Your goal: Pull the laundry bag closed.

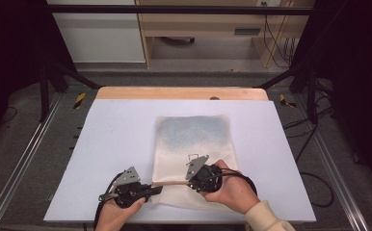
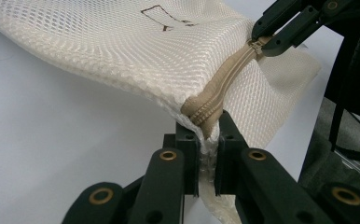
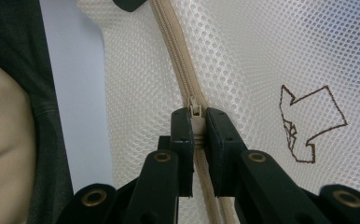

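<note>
Bag: cream mesh bag (image 1: 193, 144) lying flat on the pale mat (image 1: 116, 139), near edge lifted off the mat between the two grippers; brown line drawing (image 3: 308, 126) stitched on its face.
Zipper: tan zipper (image 2: 225, 79) running along the near edge of the bag, from one gripper to the other; seen as a taut tan line in the high view.
Left gripper: left gripper (image 2: 209, 140) pinched tight on the corner of the bag, right at the end of the zipper; mesh bunched and squeezed between the jaws.
Right gripper: right gripper (image 3: 195, 123) clamped on the small zipper pull (image 3: 195, 112), jaws nearly together with only the pull between them; seen in the left gripper view biting the zipper farther along.
Step in hand: judged to be sliding the pull along the zipper while the corner is held as an anchor.
Doing it well: keep the anchored corner fixed and the zipper stretched straight between the grippers; draw the pull in line with the teeth, not sideways or upward; hold the edge just clear of the mat so mesh stays out of the slider.
Risk: pull is small, so a twist of the wrist could slip it out of the jaws; slack near the corner likely to make the slider snag.
</note>
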A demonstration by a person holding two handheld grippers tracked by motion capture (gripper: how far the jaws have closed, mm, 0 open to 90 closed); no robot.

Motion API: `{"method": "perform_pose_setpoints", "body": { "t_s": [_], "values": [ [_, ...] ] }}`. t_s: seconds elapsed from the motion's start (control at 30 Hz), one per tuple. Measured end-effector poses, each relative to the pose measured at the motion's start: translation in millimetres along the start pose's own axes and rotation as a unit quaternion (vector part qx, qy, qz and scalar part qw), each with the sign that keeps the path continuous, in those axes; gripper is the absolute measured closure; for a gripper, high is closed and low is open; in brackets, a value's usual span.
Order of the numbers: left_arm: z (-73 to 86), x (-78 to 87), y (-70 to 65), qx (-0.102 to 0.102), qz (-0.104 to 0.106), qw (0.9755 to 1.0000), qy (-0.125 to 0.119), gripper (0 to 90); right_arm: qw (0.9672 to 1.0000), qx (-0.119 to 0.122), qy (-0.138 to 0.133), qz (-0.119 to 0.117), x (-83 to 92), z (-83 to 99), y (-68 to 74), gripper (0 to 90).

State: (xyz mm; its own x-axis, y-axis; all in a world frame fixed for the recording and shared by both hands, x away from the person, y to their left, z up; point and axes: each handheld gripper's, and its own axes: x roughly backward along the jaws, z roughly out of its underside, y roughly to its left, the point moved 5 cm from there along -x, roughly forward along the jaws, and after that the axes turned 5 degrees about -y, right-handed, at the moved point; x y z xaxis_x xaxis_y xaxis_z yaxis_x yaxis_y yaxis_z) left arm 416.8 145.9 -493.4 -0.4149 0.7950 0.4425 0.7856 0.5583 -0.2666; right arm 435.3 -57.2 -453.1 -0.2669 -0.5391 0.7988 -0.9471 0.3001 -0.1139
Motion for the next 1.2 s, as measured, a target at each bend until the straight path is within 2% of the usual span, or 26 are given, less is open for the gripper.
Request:
{"method": "perform_pose_setpoints", "body": {
  "t_s": [1.2],
  "values": [
    [1.1,-1.2,1.2,0.0,-0.001,1.0,0.001,82.8,0.9998,-0.013,0.009,0.012,14.1,22.3,-9.1,82.1]
  ]
}}
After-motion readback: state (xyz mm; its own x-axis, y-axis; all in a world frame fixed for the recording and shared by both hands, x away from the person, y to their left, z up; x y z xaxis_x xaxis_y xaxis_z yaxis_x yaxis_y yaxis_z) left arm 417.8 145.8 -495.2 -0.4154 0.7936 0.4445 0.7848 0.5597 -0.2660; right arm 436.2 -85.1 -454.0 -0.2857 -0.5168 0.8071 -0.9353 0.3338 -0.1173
